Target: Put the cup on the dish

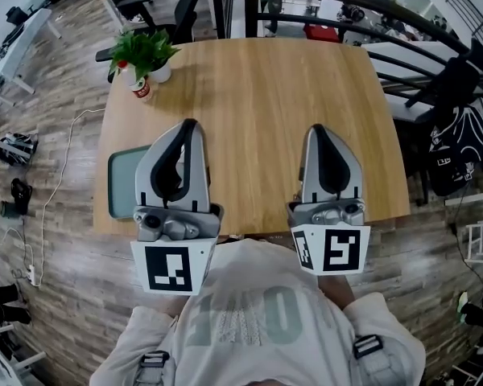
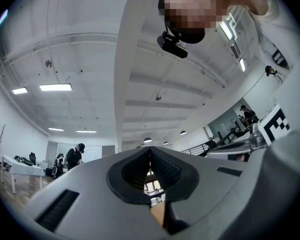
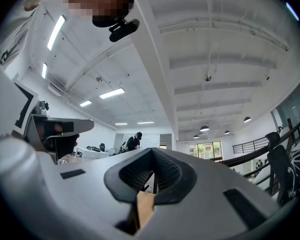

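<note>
A small red-and-white cup (image 1: pixel 142 89) stands at the table's far left, beside a potted plant (image 1: pixel 145 52). A grey-green dish (image 1: pixel 121 182) lies at the left front edge, partly hidden behind my left gripper (image 1: pixel 190 125). That gripper is held near the table's front edge, shut and holding nothing. My right gripper (image 1: pixel 318 129) is beside it to the right, also shut and holding nothing. Both gripper views look up at the ceiling, with the left gripper's (image 2: pixel 150 151) tips closed together and the right gripper's (image 3: pixel 152 151) tips likewise. Neither gripper is near the cup.
The wooden table (image 1: pixel 274 111) has a black railing (image 1: pixel 370 6) behind it and a dark bag (image 1: pixel 459 147) at its right. Cables and shoes lie on the floor at the left. People stand in the distance in both gripper views.
</note>
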